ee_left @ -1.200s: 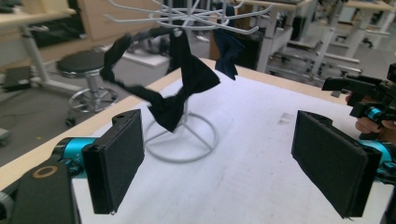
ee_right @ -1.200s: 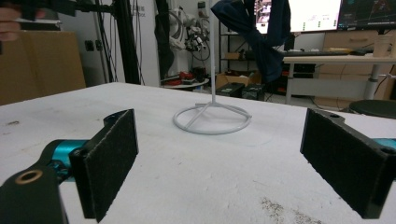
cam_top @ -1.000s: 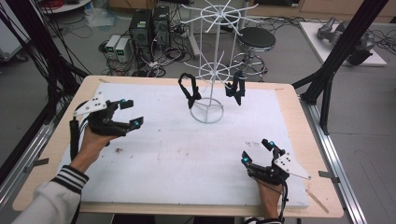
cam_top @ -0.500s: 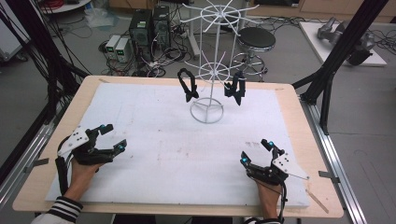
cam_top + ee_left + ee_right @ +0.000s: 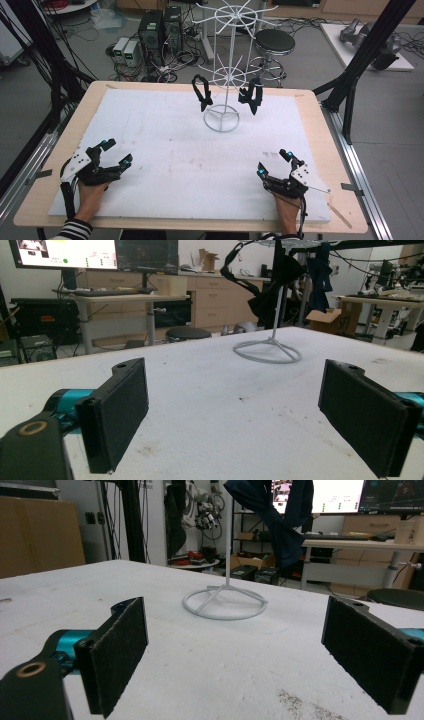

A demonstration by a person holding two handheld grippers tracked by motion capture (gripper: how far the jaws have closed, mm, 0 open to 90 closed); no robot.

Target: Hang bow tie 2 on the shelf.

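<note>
High view: at the near edge of the table [image 5: 320, 107], the left hand [image 5: 90, 192] and right hand [image 5: 288, 212] each rest on the white mat [image 5: 170, 150] with a gripper. The left gripper [image 5: 114, 152] lies at the near left corner, its jaws spread wide and holding nothing; the right gripper [image 5: 272, 162] lies at the near right, likewise wide open and empty, and the two are well apart. A striped sleeve [image 5: 70, 231] shows at the bottom left. Bare mat, faintly stained, lies between the grippers and the white wire stand [image 5: 221, 120], whose ring base sits on the far middle of the mat. Two dark items hang from the stand's lower spokes: a black looped item [image 5: 201, 92] on the left and a dark folded item [image 5: 251, 96] on the right, possibly cloth; the resolution does not settle what they are. Nothing stands between either gripper and the stand. In the left gripper view the stand's base [image 5: 268, 351] appears ahead and to the right of centre between the open jaws; in the right gripper view it [image 5: 225, 604] lies ahead near centre, with dark blue fabric [image 5: 280, 515] hanging above. Beyond the table are computer towers [image 5: 160, 27] on the floor, tangled cables [image 5: 175, 62], a black round stool [image 5: 275, 42], and black frame struts [image 5: 365, 55] at the right.
</note>
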